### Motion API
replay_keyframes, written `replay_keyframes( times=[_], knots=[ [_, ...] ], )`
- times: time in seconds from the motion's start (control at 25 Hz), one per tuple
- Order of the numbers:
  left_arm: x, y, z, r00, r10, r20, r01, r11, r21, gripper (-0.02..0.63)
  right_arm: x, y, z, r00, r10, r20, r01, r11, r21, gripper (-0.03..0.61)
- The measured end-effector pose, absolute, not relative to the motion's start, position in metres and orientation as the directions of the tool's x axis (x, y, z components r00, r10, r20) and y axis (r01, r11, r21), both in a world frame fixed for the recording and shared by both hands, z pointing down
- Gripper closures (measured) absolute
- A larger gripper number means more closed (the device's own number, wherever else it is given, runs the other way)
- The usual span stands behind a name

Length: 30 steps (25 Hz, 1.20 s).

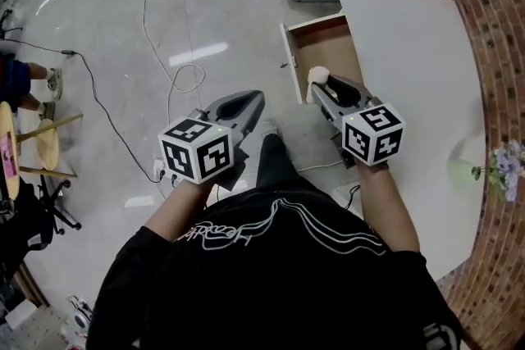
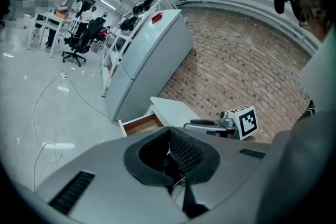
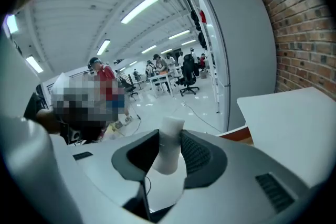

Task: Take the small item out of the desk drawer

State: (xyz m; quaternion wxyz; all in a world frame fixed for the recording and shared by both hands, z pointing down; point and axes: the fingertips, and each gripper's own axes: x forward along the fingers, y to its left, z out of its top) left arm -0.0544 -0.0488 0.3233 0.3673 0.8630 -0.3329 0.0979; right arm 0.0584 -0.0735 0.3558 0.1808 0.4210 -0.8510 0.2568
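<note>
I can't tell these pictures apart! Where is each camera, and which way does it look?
Head view: on the person's head, looking steeply down; shows open drawer, desk, left gripper, right gripper, forearms, black shirt.
Left gripper view: on the left gripper, looking along its shut jaws toward the grey cabinet and brick wall.
Right gripper view: on the right gripper, looking along jaws shut on the small white item.
Shared: both gripper views show the drawer and cabinet.

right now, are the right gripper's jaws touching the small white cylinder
Touching. In the right gripper view, the right gripper has its jaws pressed against both sides of the small white cylinder, with no gap on either side.
</note>
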Motion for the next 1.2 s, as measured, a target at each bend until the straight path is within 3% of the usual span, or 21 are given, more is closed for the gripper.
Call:
replay_keyframes(
  times=[0.48,1.2],
  knots=[
    [-0.041,0.018,0.199,0.83,-0.511,0.225,-0.549,-0.677,0.489,0.592,0.041,0.01,0.204,-0.703,-0.656,0.273,-0.71,0.662,-0.239,0.436],
    [-0.03,0.04,0.168,0.841,-0.504,0.196,-0.537,-0.737,0.41,0.592,0.034,0.044,0.177,-0.746,-0.629,0.22,-0.665,0.719,-0.203,0.436]
  ],
)
